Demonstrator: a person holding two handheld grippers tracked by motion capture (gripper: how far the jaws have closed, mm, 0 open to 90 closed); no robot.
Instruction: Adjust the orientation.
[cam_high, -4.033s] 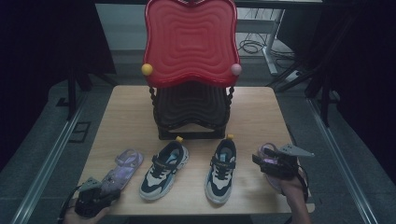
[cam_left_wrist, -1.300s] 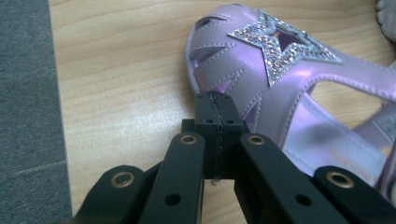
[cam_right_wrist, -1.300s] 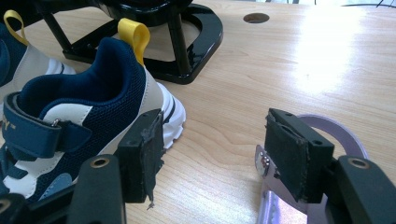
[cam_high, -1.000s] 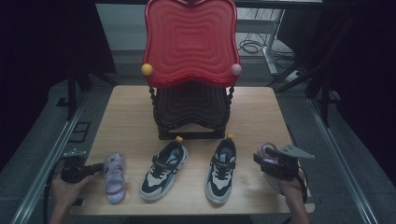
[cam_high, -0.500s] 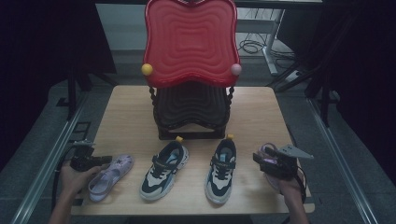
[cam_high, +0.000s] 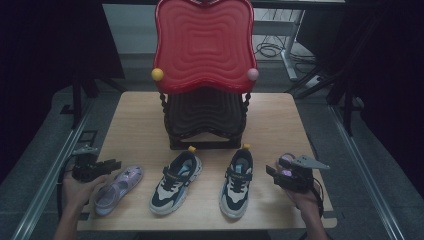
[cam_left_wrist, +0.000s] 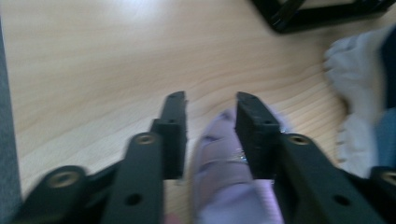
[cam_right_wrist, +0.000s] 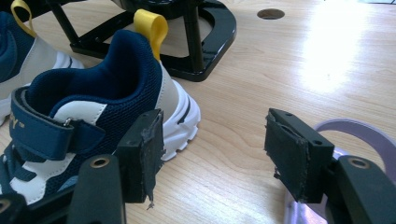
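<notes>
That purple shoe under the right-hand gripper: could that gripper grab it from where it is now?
Probably yes. The right gripper has its jaws open, and the purple shoe lies just beside and under one jaw, with bare table around it. The navy sneaker stands off to the other side.

Dim, dark-edged high view; motion-blurred left gripper view; window-like glare on the table (cam_right_wrist: 336, 51) in right gripper view.

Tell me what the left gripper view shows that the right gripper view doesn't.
Left gripper view: the left claw, whose jaws have just been opening, with a lilac sandal between them. Right gripper view: the right claw, open beside a navy-and-white sneaker with a yellow heel loop. Both: the wooden table and the stand's black base.
</notes>
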